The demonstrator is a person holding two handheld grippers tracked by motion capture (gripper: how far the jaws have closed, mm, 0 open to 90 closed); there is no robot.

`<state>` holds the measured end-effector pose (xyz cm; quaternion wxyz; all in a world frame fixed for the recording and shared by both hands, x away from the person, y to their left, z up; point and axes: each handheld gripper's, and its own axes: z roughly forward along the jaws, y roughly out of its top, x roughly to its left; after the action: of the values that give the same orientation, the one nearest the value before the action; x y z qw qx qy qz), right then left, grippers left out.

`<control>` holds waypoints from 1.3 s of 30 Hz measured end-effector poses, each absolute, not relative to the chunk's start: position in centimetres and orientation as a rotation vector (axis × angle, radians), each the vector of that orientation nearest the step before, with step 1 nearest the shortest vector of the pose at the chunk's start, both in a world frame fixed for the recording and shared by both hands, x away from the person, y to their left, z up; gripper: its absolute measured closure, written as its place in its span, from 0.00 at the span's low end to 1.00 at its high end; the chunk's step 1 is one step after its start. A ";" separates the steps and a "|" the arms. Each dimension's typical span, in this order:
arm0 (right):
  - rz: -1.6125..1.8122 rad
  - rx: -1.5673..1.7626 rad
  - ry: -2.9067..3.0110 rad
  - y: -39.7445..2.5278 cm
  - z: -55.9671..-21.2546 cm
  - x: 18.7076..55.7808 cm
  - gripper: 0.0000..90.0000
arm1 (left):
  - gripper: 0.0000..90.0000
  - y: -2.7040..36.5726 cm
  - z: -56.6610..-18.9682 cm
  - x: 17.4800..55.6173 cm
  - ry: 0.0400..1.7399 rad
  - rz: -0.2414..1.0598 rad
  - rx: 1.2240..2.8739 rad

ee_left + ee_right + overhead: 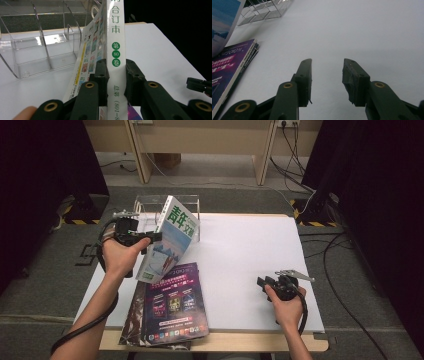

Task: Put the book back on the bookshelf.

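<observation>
white-green book (pixel 170 237) | tilted, raised | above purple magazine stack (pixel 172 305)

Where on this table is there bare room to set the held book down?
Bare white table lies between the purple magazines and the right tongs. The far-left corner is crowded: clear rack, book, left tongs.

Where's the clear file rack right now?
In the high view the clear file rack stands at the table's far left edge, just behind the white magazine held in the left gripper.
</observation>
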<state>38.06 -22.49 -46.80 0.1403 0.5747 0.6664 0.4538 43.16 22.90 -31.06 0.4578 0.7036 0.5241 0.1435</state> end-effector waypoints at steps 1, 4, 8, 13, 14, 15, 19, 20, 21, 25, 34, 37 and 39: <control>1.311 1.660 1.925 -22.5 -46.8 38.1 0.66 | 0.82 22.9 -31.1 43.2 1.291 0.353 1.734; 1.307 1.665 1.922 -22.6 -46.9 38.1 0.66 | 0.82 22.8 -30.6 43.6 1.291 0.357 1.735; 1.303 1.661 1.919 -22.7 -46.9 38.2 0.67 | 0.82 22.9 -29.7 44.4 1.299 0.365 1.730; 1.299 1.672 1.914 -22.9 -47.1 38.3 0.67 | 0.82 23.2 -28.8 45.8 1.320 0.365 1.727; 1.294 1.666 1.917 -22.9 -47.1 38.3 0.67 | 0.82 23.3 -28.6 46.0 1.327 0.359 1.708; 1.289 1.667 1.917 -23.0 -47.2 38.3 0.67 | 0.82 23.4 -28.4 46.2 1.332 0.359 1.705; 1.289 1.679 1.913 -23.0 -47.3 38.4 0.67 | 0.82 23.5 -27.7 46.9 1.339 0.380 1.654; 1.290 1.680 1.911 -23.0 -47.3 38.4 0.67 | 0.82 23.5 -27.5 47.1 1.342 0.386 1.646; 1.290 1.680 1.911 -23.0 -47.3 38.4 0.67 | 0.82 23.5 -27.4 47.1 1.348 0.390 1.643; 1.287 1.680 1.912 -23.1 -47.3 38.4 0.67 | 0.82 23.3 -26.8 47.0 1.352 0.440 1.642; 1.282 1.675 1.926 -22.9 -47.5 38.5 0.67 | 0.82 22.6 -26.5 47.8 1.382 0.416 1.683; 1.284 1.692 1.915 -23.1 -47.5 38.4 0.67 | 0.82 22.4 -26.3 48.4 1.396 0.414 1.687; 1.283 1.698 1.911 -23.2 -47.5 38.4 0.67 | 0.82 22.4 -26.2 48.7 1.406 0.403 1.671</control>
<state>38.43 -23.21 -47.53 0.1400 0.5878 0.6615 0.4442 48.74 22.35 -26.21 0.4444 0.6741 0.5671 0.1628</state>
